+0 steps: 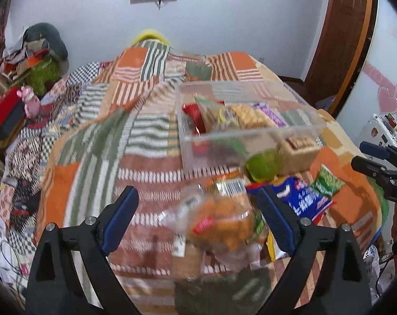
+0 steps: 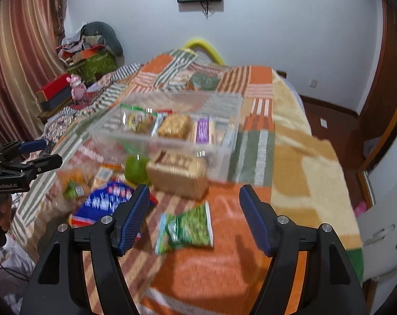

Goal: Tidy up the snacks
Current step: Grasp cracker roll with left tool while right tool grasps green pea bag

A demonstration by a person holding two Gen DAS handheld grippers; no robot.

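A clear plastic box (image 1: 314, 128) (image 2: 232, 141) sits on the patchwork bed and holds several wrapped snacks. In front of it lie a tan wrapped cake (image 2: 180, 173), a green jelly cup (image 2: 136, 169), a blue packet (image 2: 106, 202) and a green packet (image 2: 185, 227). My left gripper (image 1: 198, 210) is open around a clear bag with an orange pastry (image 1: 219, 225), not touching it. My right gripper (image 2: 193, 210) is open just above the green packet. Each gripper shows in the other view, the right one (image 1: 374, 157) and the left one (image 2: 39, 153).
The patchwork blanket (image 1: 135, 136) covers the whole bed. Boxes, clothes and a pink toy (image 2: 77, 86) pile up at the far left by a striped curtain (image 2: 17, 60). A wooden door (image 1: 343, 31) stands at the right. A white cabinet (image 2: 385, 210) is close on the right.
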